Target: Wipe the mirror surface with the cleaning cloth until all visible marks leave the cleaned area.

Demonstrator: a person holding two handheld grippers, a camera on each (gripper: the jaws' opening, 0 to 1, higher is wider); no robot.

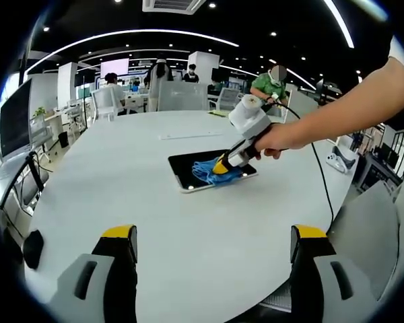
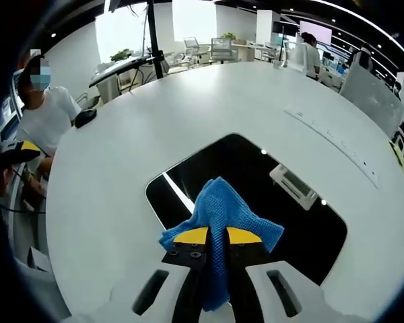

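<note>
A: Left gripper view first. Mirror?
B: Flat on the white table (image 1: 121,182), past mid-table. Mirror (image 1: 188,168) reads as a dark rounded rectangle with a thin pale rim. Blue cleaning cloth (image 1: 215,173) bunched on its right half.
A: Right gripper there?
B: Yes, comes in from the right, held in a hand (image 1: 273,140). Right gripper (image 1: 221,165) angled down, yellow tips buried in the cloth, pressing it onto the glass. Cable trailing off toward the table edge.
A: Left gripper?
B: Left gripper (image 1: 214,242) low over the near edge of the table. Jaws spread wide, nothing between them, touching nothing. Well apart from the mirror.
A: Anything else on the table?
B: Long white strip (image 1: 188,135) beyond the mirror. Black object (image 1: 33,247) at the left edge, too small to identify. Chairs and seated people at the far side.
A: Right gripper view.
B: Mirror (image 2: 303,229) straight ahead, glossy black, reflecting ceiling lights and a vent. Marks on the glass: cannot tell. Cleaning cloth (image 2: 219,219) bright blue, waffle texture, peaked and fanned out over the near edge of the mirror.
A: Jaw state?
B: Right gripper (image 2: 217,237) clamped on the cloth, a fold pinched between the yellow tips, tail hanging back between the jaws. Same white strip (image 2: 330,138) on the right. Person seated at far left.
</note>
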